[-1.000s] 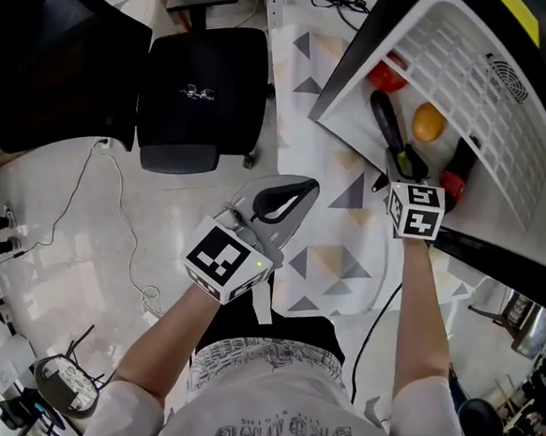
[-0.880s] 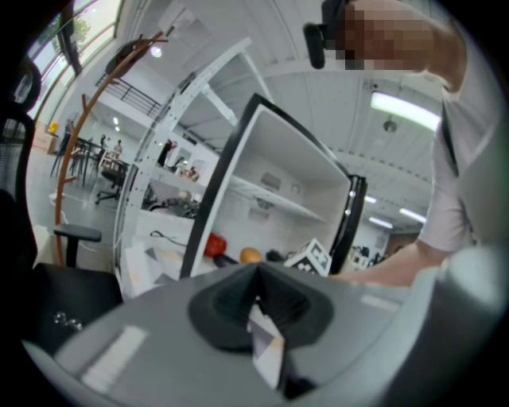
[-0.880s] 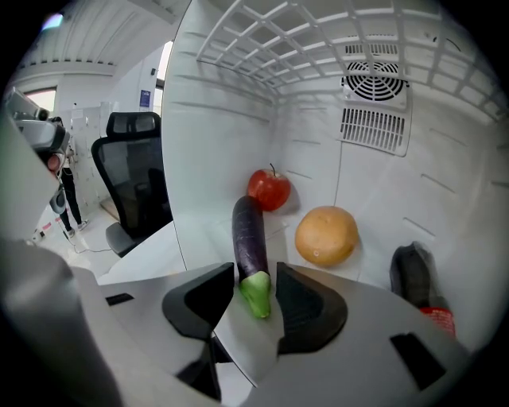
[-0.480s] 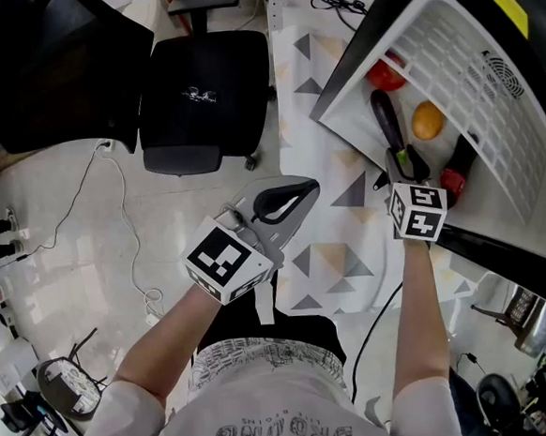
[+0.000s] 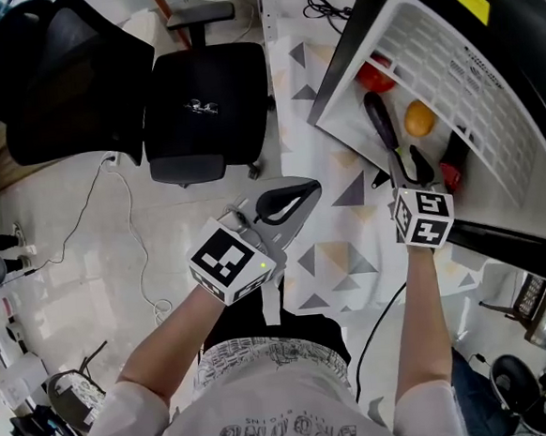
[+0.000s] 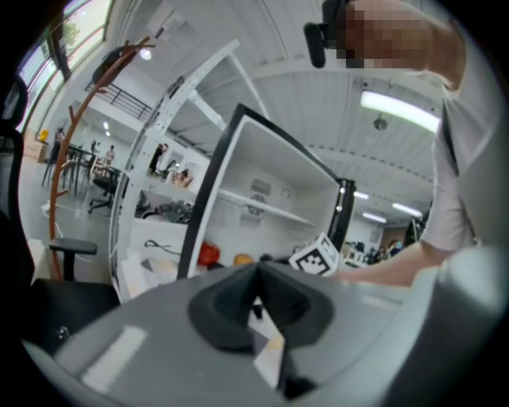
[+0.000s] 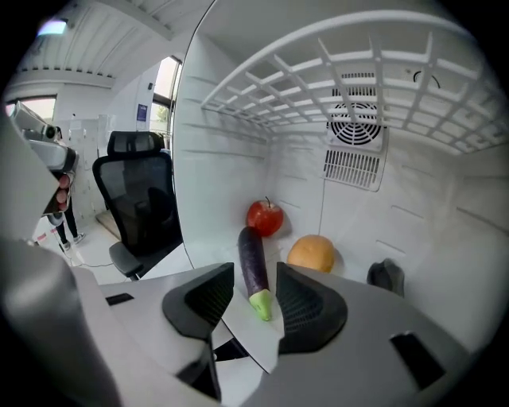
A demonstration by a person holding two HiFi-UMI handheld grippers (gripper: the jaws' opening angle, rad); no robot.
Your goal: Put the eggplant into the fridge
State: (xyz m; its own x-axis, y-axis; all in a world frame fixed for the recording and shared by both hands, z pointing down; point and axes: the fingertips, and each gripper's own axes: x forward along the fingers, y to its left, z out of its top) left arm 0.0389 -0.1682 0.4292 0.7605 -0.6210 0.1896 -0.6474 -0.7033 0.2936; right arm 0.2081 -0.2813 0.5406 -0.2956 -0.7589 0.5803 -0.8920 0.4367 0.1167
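Chairs: two black office chairs, one (image 5: 64,78) far left of the fridge (image 5: 344,103), the other (image 5: 206,105) between it and the fridge.
Cable: one white lead (image 5: 128,233) on the floor, left of the fridge.
Left gripper (image 5: 301,193): one, held out in front of the fridge, jaws closed together with nothing in them.
Red fruit (image 7: 265,217): one, at the back of the fridge floor.
Eggplant (image 7: 253,266): one, lying on the fridge floor in front of the red fruit, green stem end outward.
Orange (image 7: 312,254): one, just right of the eggplant.
Right gripper (image 7: 254,298): one, at the fridge mouth, jaws apart and gripping nothing; the eggplant's stem end shows in the gap.
Dark object (image 7: 386,276): one, far right in the fridge; cannot tell what.
Surface: white fridge floor under one wire shelf (image 7: 334,87); a triangle-patterned mat (image 5: 337,254) before the fridge.
Room: pale glossy floor (image 5: 68,238).
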